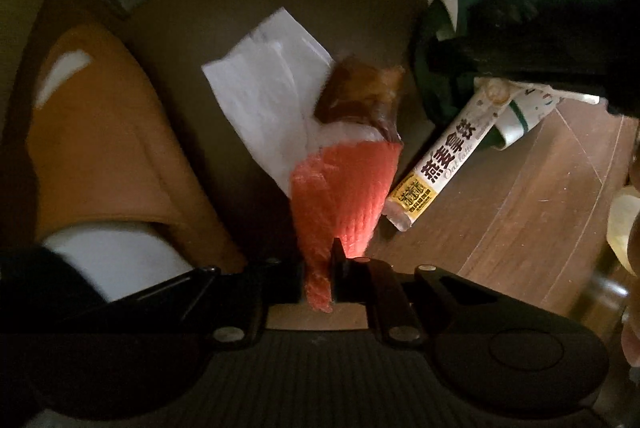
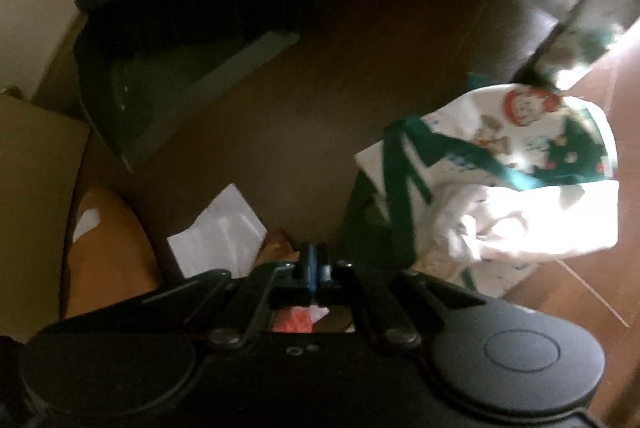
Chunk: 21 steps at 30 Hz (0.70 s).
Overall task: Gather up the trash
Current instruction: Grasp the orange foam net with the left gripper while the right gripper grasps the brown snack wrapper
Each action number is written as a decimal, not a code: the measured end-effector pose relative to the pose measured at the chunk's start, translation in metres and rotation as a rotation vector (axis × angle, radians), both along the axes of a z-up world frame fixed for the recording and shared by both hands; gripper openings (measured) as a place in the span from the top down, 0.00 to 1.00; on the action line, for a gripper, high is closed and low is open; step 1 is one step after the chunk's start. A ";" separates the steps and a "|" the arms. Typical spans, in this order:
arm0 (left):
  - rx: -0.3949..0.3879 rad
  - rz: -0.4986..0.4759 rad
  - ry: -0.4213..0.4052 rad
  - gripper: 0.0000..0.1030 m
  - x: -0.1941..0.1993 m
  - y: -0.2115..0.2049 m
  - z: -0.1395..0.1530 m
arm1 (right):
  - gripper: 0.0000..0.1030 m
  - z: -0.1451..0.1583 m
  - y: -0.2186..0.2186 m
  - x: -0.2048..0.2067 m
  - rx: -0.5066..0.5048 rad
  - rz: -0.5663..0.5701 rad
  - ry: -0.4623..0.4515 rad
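Note:
My left gripper (image 1: pixel 320 268) points down at the floor and is shut on a red and white wrapper (image 1: pixel 340 188) with a brown far end. Under the wrapper lies a white sheet of paper (image 1: pixel 264 84). To the right of it an oat latte stick sachet (image 1: pixel 444 164) rests on the floor. My right gripper (image 2: pixel 316 268) is shut, its blue pads together, and I see nothing between them. Just right of it stands a white and green printed bag (image 2: pixel 520 188) with green straps. The same paper (image 2: pixel 220 228) and wrapper (image 2: pixel 292 322) show near the right gripper.
A person's foot in an orange slipper (image 1: pixel 104 132) with a white sock stands left of the paper. A dark dustpan-like tray (image 2: pixel 168 76) lies farther back, and a cardboard box (image 2: pixel 36 188) sits at the left. Wood floor (image 1: pixel 500 228) extends to the right.

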State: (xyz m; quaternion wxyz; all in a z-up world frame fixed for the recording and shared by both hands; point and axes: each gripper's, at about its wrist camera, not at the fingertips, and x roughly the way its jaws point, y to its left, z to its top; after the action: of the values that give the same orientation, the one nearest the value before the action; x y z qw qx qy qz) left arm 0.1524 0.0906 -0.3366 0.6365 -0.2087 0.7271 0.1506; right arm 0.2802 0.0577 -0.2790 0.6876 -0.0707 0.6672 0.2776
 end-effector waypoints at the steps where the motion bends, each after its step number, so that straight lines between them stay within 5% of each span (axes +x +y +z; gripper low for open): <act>1: 0.008 0.008 -0.002 0.90 0.003 -0.002 0.003 | 1.00 0.005 -0.005 0.000 0.007 -0.009 -0.009; 11: 0.007 0.057 -0.117 0.90 0.002 0.015 0.087 | 0.70 0.020 -0.009 -0.001 0.063 -0.003 -0.026; 14: 0.012 0.085 -0.173 0.90 0.004 0.029 0.116 | 0.63 0.010 0.000 0.004 0.063 -0.033 0.005; 16: 0.007 0.115 -0.235 0.90 0.007 0.039 0.134 | 0.48 0.001 0.007 0.003 0.051 -0.046 0.012; 21: 0.042 0.144 -0.342 0.90 0.015 0.052 0.153 | 0.43 -0.024 0.019 0.004 0.045 -0.061 0.085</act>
State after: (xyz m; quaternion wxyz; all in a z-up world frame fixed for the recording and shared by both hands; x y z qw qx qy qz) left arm 0.1679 0.1427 -0.1833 0.7425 -0.2694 0.5882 0.1736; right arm 0.2840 0.0765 -0.3028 0.6683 -0.0231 0.6911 0.2743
